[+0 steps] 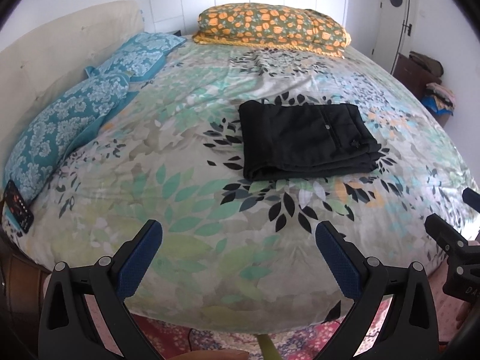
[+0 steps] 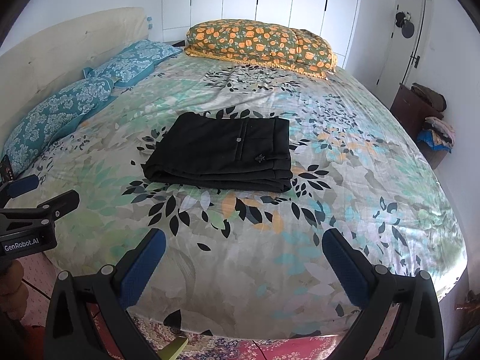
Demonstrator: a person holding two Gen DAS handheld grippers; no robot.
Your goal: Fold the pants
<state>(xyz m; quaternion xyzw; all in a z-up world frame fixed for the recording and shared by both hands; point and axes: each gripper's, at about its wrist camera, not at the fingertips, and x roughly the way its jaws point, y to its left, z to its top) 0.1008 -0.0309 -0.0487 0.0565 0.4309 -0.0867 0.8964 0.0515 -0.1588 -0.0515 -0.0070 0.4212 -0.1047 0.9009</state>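
Observation:
The black pants (image 1: 306, 139) lie folded into a flat rectangle in the middle of the floral bed cover (image 1: 186, 180); they also show in the right wrist view (image 2: 225, 154). My left gripper (image 1: 238, 240) is open and empty, held over the near edge of the bed, well short of the pants. My right gripper (image 2: 243, 249) is open and empty, also back over the near edge. Each gripper appears at the side of the other's view: the right one (image 1: 450, 219) and the left one (image 2: 42, 192).
Two teal patterned pillows (image 1: 78, 117) lie along the cream headboard at left. An orange floral pillow (image 1: 270, 27) sits at the far edge. A dark phone-like object (image 1: 18, 207) lies at the left bed edge. A brown cabinet with piled clothes (image 2: 432, 120) stands at right.

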